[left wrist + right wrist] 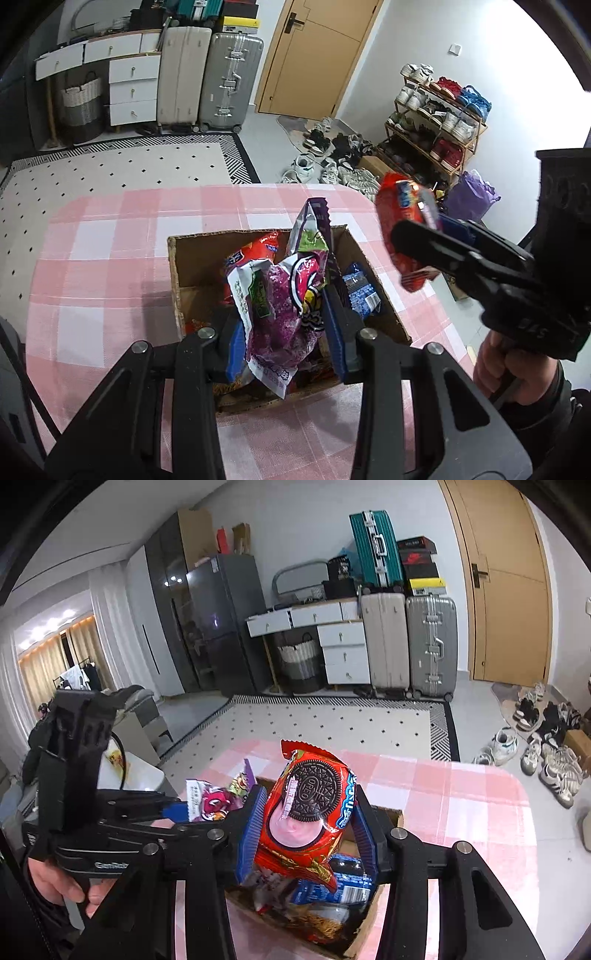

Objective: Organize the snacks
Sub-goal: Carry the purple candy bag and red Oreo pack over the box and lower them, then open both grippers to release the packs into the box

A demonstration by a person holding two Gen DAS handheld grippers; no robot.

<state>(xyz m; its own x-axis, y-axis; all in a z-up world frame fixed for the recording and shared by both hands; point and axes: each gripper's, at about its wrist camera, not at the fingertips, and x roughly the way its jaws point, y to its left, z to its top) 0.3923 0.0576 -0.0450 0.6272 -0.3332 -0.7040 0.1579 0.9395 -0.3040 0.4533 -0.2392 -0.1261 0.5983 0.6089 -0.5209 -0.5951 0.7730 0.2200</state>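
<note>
An open cardboard box of snack packets stands on the pink checked table. My left gripper is shut on a purple and white snack bag, held over the box. My right gripper is shut on a red Oreo packet, also held above the box. In the left wrist view the right gripper shows at the right with the red packet in its jaws. A blue packet lies inside the box by its right wall.
The table's far edge drops to a patterned rug. Suitcases, a white drawer unit, a shoe rack and loose shoes stand beyond. A person's hand holds the right gripper's handle.
</note>
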